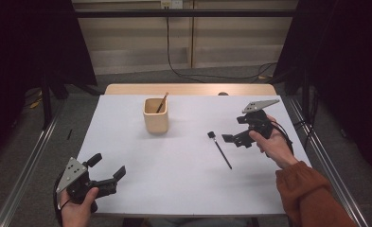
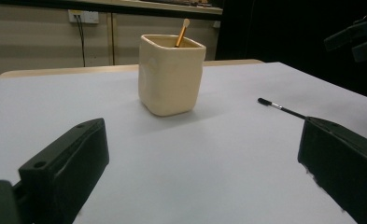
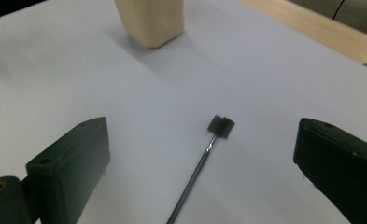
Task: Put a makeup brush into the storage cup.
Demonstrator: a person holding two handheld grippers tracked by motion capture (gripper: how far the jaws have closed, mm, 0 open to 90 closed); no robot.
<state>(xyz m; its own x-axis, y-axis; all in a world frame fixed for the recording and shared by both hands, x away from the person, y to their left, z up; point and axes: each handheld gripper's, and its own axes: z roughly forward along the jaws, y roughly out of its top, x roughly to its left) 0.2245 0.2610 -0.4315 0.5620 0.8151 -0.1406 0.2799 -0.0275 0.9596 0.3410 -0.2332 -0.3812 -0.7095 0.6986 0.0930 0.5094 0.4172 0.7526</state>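
Note:
A cream square cup [image 1: 155, 116] stands upright on the white table [image 1: 141, 165], left of centre toward the back, with a thin gold-handled stick [image 1: 162, 102] leaning in it. A black brush [image 1: 220, 149] lies flat on the table right of the cup, its square head [image 1: 211, 135] pointing away. My right gripper [image 1: 235, 129] hovers just right of the brush head, open and holding nothing. In the right gripper view the brush [image 3: 201, 163] lies between the jaws. My left gripper [image 1: 107, 167] is open near the front left corner, facing the cup [image 2: 171, 74].
A wooden strip [image 1: 190, 89] runs along the table's far edge. Metal rails [image 1: 27, 165] flank the table on both sides, with black curtains and cables behind. A person's orange sleeve [image 1: 311, 196] enters at the bottom right.

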